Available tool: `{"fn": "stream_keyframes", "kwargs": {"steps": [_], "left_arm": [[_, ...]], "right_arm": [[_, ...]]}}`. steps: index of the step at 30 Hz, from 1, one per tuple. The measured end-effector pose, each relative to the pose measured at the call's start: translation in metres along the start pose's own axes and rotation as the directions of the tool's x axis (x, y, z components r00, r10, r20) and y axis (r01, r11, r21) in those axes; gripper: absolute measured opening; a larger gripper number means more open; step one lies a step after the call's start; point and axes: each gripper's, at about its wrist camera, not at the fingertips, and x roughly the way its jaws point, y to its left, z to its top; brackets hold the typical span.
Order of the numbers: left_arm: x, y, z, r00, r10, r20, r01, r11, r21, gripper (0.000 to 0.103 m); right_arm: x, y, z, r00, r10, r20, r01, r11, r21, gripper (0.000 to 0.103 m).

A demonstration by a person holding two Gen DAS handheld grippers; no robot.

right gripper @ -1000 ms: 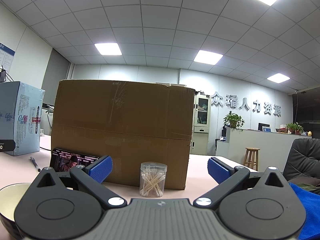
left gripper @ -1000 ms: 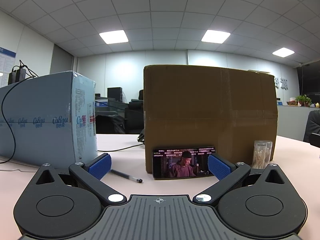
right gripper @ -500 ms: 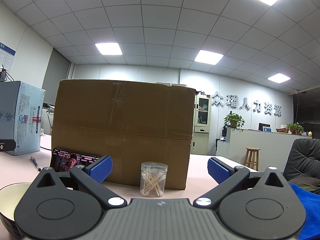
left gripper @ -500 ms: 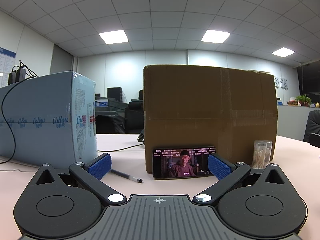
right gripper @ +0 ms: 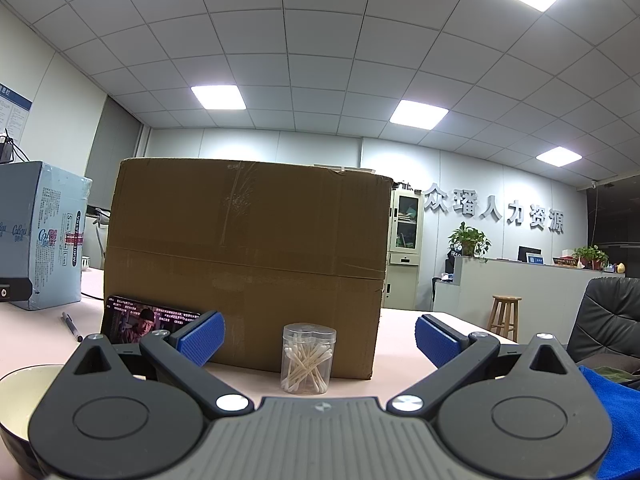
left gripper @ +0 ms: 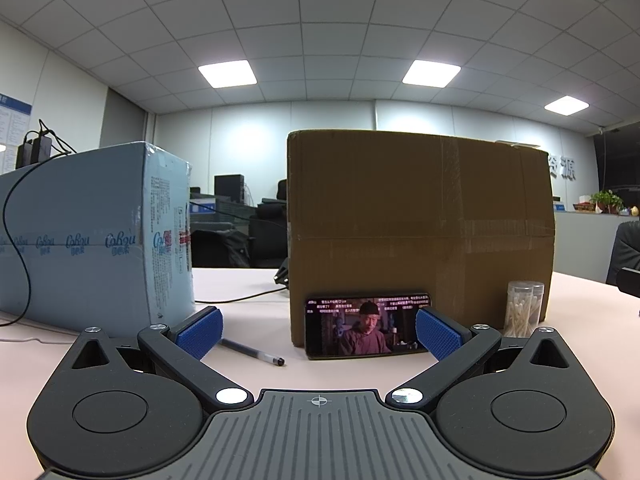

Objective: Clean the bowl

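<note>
1. Landmark: brown cardboard box standing on the pale bench.
2. Left tool: pads spread wide, nothing between them; low over the bench, facing the box.
3. Right tool: likewise spread wide, holding nothing.
4. Bowl: on the bench, nearer than the box and off to its left, partly hidden by the right tool's body.
5. Blue cloth: nearer than the box, far to its right.
6. Phone leans against the box front, screen lit.
7. Cotton-swab jar just before the box's right corner.
8. Pen lies left of the box.
</note>
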Motion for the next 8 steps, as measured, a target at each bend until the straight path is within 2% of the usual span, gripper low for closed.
{"fn": "stream_keyframes", "kwargs": {"steps": [8], "left_arm": [[-0.0025, 0.0028, -0.0002, 1.0, 0.0, -0.002, 0.0, 1.0, -0.003, 0.103]], "right_arm": [[-0.0009, -0.0002, -0.0007, 1.0, 0.001, -0.001, -0.001, 1.0, -0.001, 0.103]]}}
